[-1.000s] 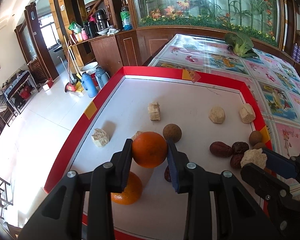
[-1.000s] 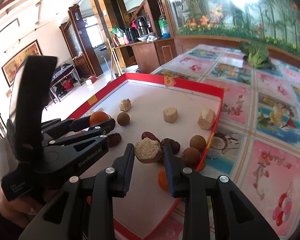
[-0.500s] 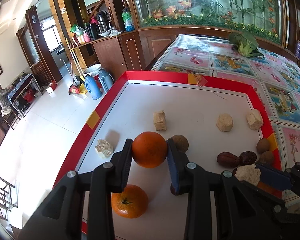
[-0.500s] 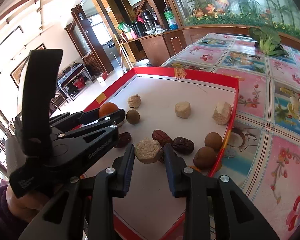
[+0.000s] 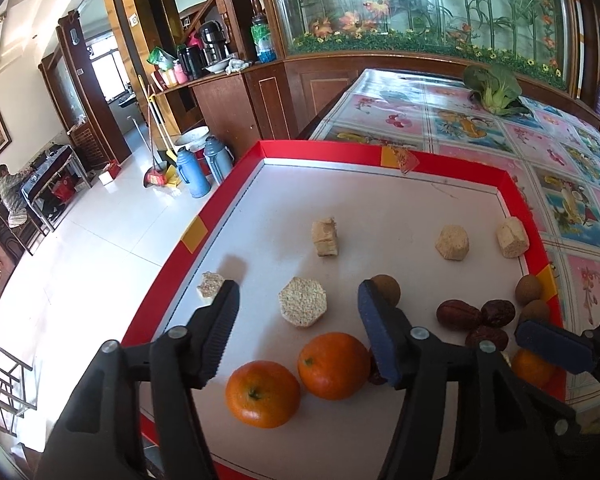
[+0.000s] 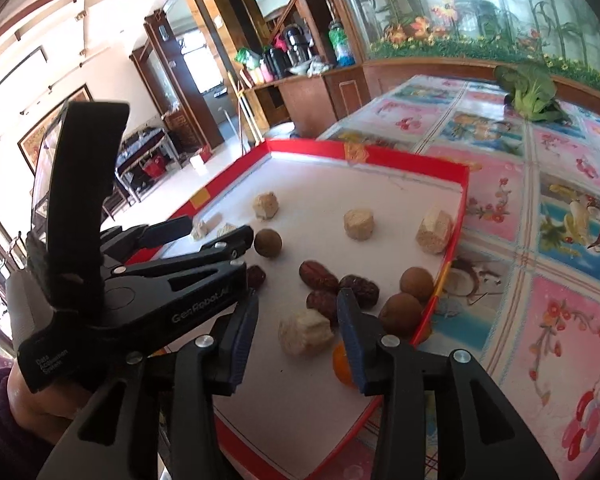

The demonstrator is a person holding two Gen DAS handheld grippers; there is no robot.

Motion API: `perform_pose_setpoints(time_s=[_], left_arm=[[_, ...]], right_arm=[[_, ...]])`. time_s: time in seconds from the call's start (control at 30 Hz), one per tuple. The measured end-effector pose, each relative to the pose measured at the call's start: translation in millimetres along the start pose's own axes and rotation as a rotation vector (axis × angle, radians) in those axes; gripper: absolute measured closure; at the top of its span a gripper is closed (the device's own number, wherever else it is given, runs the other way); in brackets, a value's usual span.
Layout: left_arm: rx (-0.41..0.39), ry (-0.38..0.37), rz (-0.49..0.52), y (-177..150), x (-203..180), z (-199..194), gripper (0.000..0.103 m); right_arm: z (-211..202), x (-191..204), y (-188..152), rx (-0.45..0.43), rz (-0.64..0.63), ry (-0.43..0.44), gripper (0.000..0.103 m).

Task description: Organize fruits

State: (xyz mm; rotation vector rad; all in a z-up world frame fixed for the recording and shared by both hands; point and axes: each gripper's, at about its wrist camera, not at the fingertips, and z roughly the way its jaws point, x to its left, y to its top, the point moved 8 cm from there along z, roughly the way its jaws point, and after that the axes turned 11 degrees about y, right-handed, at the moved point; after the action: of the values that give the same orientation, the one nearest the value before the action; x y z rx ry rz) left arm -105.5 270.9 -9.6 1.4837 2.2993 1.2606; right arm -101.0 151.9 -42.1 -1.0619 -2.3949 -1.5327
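In the left wrist view my left gripper (image 5: pixel 298 286) is opening, and nothing is between its pads. An orange (image 5: pixel 334 366) lies below it on the white floor of the red-rimmed tray (image 5: pixel 380 150), touching a second orange (image 5: pixel 262 394). A beige hexagonal cake (image 5: pixel 302 302) lies just beyond them. In the right wrist view my right gripper (image 6: pixel 298 300) is opening too. A beige cake (image 6: pixel 306 332) rests on the tray between its jaws, and the pads stand clear of it. Dark dates (image 6: pixel 320 276) and brown round fruits (image 6: pixel 402 314) lie just beyond. My left gripper (image 6: pixel 216 228) shows at the left.
More beige cakes (image 5: pixel 452 242) and a brown fruit (image 5: pixel 386 288) are scattered over the tray. A small orange (image 5: pixel 532 366) sits by the right rim. A leafy green vegetable (image 5: pixel 494 88) lies on the flowered tablecloth (image 6: pixel 560 320). The tray's left side overhangs the floor.
Both grippers have opened. The left one let go of the orange, which now lies beside the other orange. The right one let go of the beige cake, now resting near the dates.
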Motion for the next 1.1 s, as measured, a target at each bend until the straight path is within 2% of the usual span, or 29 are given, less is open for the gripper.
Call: perform_pose_setpoints(time_s=[0.13, 0.2, 0.27, 0.53, 0.63, 0.73, 0.8, 0.87, 1.1], left_arm=[[-0.039, -0.008, -0.022, 6.2, 4.8, -15.1, 0.022], [-0.062, -0.016, -0.033, 10.7, 6.2, -25.4, 0.019], [-0.085, -0.022, -0.043, 15.1, 7.1, -36.9, 0.01], [-0.183, -0.056, -0.047, 29.3, 4.8, -89.2, 0.0], [-0.211, -0.068, -0.045, 31.0, 5.9, -106.3, 0.0], [-0.233, -0.027, -0.032, 30.1, 9.1, -117.7, 0.0], [-0.237, -0.045, -0.023, 29.0, 8.5, -123.4, 0.0], [-0.219, -0.074, -0.046, 27.5, 10.2, -126.4, 0.0], [-0.248, -0.068, -0.101, 28.6, 26.7, -139.6, 0.0]], right_arm=[[-15.8, -4.5, 6.0, -0.067, 0.0, -0.023, 0.059], [-22.4, -8.0, 8.5, -0.094, 0.002, -0.041, 0.053], [-29.6, -11.4, 10.2, -0.121, 0.003, -0.062, 0.047], [-63.9, -21.5, 11.9, -0.186, -0.015, -0.17, 0.04], [-81.0, -26.2, 15.8, -0.218, 0.001, -0.183, 0.038], [-97.2, -26.1, 21.2, -0.257, -0.002, -0.192, 0.037], [-105.0, -22.7, 23.7, -0.276, -0.02, -0.208, 0.035], [-113.9, -18.6, 27.4, -0.297, -0.037, -0.218, 0.034], [-126.5, 2.7, 36.5, -0.339, -0.081, -0.206, 0.031]])
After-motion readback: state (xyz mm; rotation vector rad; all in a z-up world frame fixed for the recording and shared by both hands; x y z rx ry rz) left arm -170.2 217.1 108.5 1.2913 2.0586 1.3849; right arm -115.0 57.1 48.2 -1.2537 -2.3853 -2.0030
